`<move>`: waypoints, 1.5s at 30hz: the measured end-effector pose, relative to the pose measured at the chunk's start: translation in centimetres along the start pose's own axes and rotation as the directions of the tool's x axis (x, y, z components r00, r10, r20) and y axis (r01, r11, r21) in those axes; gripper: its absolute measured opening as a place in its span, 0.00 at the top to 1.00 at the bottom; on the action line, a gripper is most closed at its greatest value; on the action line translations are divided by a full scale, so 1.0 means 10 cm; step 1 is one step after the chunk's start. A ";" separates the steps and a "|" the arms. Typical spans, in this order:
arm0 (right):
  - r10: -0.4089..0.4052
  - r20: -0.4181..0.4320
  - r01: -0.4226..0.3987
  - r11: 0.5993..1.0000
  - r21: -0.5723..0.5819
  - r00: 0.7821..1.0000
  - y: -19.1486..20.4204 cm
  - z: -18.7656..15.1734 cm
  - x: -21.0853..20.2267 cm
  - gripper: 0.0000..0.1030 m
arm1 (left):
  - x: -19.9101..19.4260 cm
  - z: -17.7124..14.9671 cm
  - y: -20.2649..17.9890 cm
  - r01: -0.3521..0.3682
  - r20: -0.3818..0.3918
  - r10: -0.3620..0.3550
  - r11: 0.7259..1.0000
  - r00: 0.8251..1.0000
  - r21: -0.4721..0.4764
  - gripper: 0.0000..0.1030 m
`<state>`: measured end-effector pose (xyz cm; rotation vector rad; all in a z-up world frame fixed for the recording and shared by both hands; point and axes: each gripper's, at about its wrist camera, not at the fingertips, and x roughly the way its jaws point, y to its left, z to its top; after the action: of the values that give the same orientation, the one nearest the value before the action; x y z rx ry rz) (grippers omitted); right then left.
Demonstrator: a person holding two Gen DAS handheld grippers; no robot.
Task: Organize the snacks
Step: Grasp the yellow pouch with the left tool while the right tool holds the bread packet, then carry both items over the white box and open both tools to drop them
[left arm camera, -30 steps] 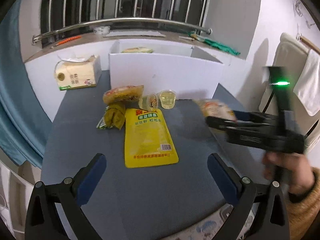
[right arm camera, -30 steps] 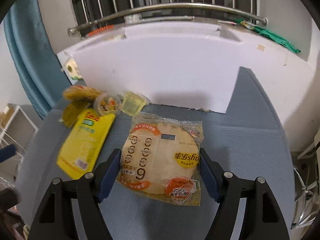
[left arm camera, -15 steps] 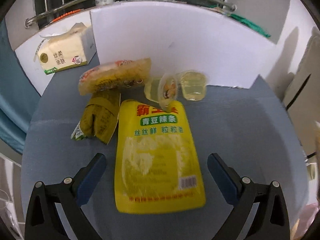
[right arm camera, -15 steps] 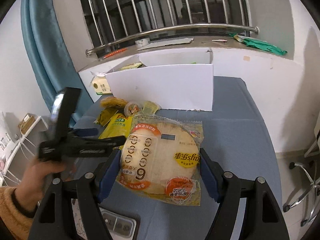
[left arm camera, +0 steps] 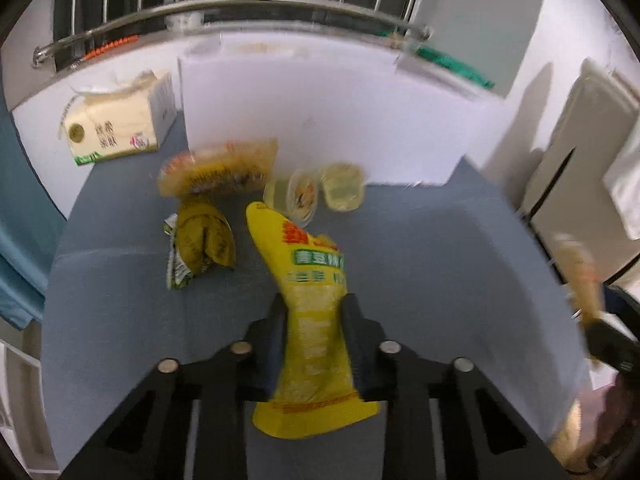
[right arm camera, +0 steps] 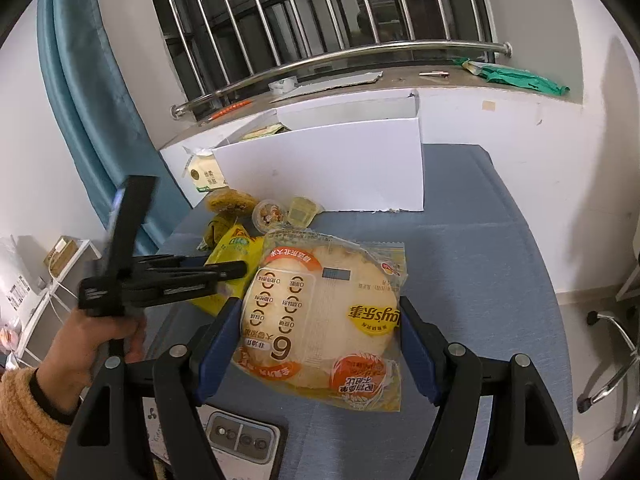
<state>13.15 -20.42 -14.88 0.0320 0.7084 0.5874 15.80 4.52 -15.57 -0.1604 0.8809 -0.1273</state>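
Observation:
My left gripper (left arm camera: 314, 328) is shut on the yellow snack pouch (left arm camera: 312, 304) and holds it lifted off the blue table (left arm camera: 440, 264). The right wrist view shows this gripper (right arm camera: 236, 270) gripping the pouch (right arm camera: 232, 246) from the side. My right gripper (right arm camera: 320, 328) is shut on a round rice-cracker pack (right arm camera: 324, 320), held above the table. A white open box (right arm camera: 332, 168) stands at the back. An orange-yellow snack bag (left arm camera: 218, 170), a green-yellow pack (left arm camera: 202, 242) and two jelly cups (left arm camera: 316, 192) lie in front of it.
A tissue pack (left arm camera: 116, 120) stands at the back left beside the box. A phone (right arm camera: 240, 438) lies at the table's near edge. A window sill with a steel rail (right arm camera: 340, 56) runs behind the box. A chair base (right arm camera: 612, 356) is off the right side.
My left gripper has closed on the yellow pouch and lifted it off the table. My right gripper keeps the cracker pack and has risen and drawn back.

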 end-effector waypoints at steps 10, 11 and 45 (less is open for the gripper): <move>0.003 -0.006 -0.003 1.000 -0.016 1.000 0.06 0.02 0.07 0.23 | -0.18 -0.03 0.05 -0.016 0.011 0.015 1.000 1.000 0.012 0.80; 0.003 -0.007 -0.003 1.000 -0.017 1.000 0.06 0.01 0.07 0.23 | -0.14 -0.03 0.05 -0.045 -0.003 0.045 0.999 0.999 0.013 0.54; 0.019 0.042 -0.019 1.000 -0.001 0.999 -0.04 0.36 0.09 0.23 | -0.69 0.70 -0.30 0.040 0.212 -0.051 0.998 0.976 0.057 0.58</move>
<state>16.12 -19.67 -12.75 0.0509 0.6675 0.6038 16.77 3.39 -5.42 -0.1426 0.6593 -0.1728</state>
